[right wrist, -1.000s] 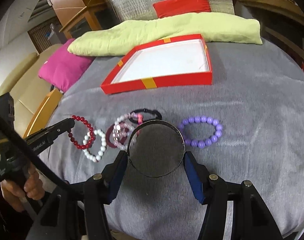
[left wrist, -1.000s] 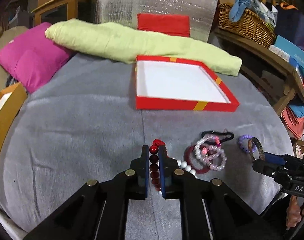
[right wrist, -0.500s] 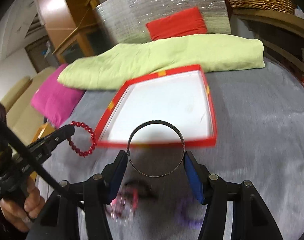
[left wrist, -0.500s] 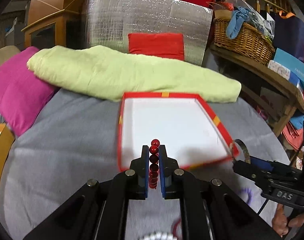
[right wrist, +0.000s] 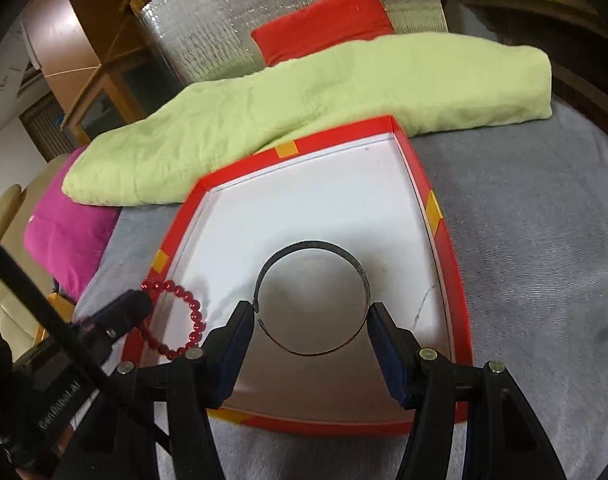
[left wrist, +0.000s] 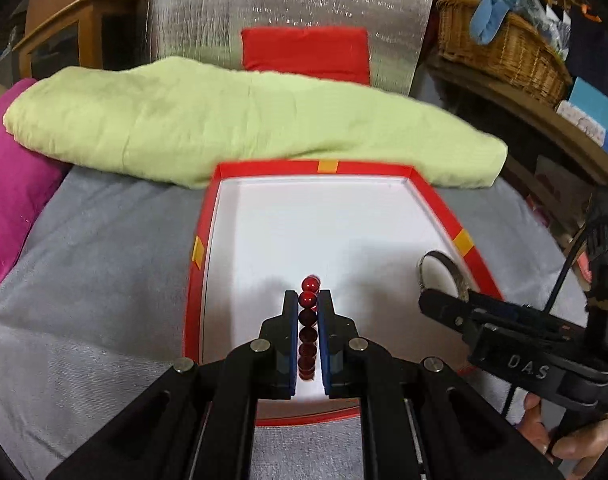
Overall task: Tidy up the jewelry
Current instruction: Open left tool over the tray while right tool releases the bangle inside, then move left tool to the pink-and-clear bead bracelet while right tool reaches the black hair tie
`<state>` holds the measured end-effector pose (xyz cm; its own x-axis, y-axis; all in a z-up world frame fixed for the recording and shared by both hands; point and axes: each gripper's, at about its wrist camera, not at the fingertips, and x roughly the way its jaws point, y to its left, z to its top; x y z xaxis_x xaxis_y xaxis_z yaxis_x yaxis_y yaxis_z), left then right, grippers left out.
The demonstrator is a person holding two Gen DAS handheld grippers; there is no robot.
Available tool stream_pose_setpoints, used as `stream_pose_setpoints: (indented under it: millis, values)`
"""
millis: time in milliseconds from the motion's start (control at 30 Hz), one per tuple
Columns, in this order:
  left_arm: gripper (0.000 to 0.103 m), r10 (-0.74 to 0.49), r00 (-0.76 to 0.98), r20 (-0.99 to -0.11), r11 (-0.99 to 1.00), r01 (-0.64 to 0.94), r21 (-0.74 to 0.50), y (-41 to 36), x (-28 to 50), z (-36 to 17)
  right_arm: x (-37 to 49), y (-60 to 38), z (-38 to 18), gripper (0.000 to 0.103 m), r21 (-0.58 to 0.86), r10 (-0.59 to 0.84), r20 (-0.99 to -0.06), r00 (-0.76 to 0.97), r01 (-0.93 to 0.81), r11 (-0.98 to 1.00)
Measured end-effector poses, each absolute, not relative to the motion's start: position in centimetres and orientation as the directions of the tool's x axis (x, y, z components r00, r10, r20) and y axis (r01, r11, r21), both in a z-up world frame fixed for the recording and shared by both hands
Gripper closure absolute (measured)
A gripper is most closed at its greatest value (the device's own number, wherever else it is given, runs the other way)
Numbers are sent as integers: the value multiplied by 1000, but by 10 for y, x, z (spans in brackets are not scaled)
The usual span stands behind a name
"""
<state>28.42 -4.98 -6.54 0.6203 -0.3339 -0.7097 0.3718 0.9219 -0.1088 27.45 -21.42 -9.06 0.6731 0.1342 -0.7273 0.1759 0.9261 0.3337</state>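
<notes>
A red-rimmed box (left wrist: pixel 439 204) (right wrist: pixel 423 178) with a white floor lies on the grey cloth. My left gripper (left wrist: pixel 307 298) is shut on a red bead bracelet (left wrist: pixel 308 334), held over the box's near left part; the right wrist view shows that bracelet (right wrist: pixel 192 312) hanging from the left gripper (right wrist: pixel 146 300) at the box's left rim. My right gripper (right wrist: pixel 311 310) is shut on a dark metal bangle (right wrist: pixel 323 246), pads pressing both its sides, above the box's white floor. From the left wrist view the bangle (left wrist: pixel 449 266) and the right gripper (left wrist: pixel 435 300) hang over the box's right rim.
A light green folded cloth (left wrist: pixel 224 120) lies just behind the box, a magenta cushion (left wrist: pixel 12 192) at the left. A silver foil panel (left wrist: pixel 288 4) with a red pad (left wrist: pixel 304 54) stands at the back. A wicker basket (left wrist: pixel 499 44) sits on a wooden shelf, right.
Both grippers have travelled forward from the loose bracelets on the cloth to above the box, each carrying its piece. The other bracelets have dropped out of view.
</notes>
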Motion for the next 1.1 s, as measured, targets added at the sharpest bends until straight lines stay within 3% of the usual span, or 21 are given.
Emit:
stream_pose_setpoints:
  millis: [200, 267, 333, 500, 1100]
  values:
    - [90, -325, 567, -757, 927, 348, -137, -50, 292, -81, 275, -221, -96, 38, 335, 122, -740, 661, 206, 919]
    - [81, -315, 563, -764, 931, 340, -133, -48, 291, -82, 273, -223, -94, 37, 345, 130, -738, 663, 204, 916]
    - [64, -304, 571, -762, 936, 328, -128, -44, 288, -80, 268, -224, -89, 37, 349, 136, -733, 667, 197, 916]
    - [53, -286, 608, -740, 943, 316, -105, -37, 280, -66, 252, -228, -72, 37, 361, 140, -713, 687, 189, 913]
    - [51, -277, 611, -742, 928, 369, -43, -23, 213, -56, 177, -264, -51, 37, 432, 191, -704, 684, 199, 880]
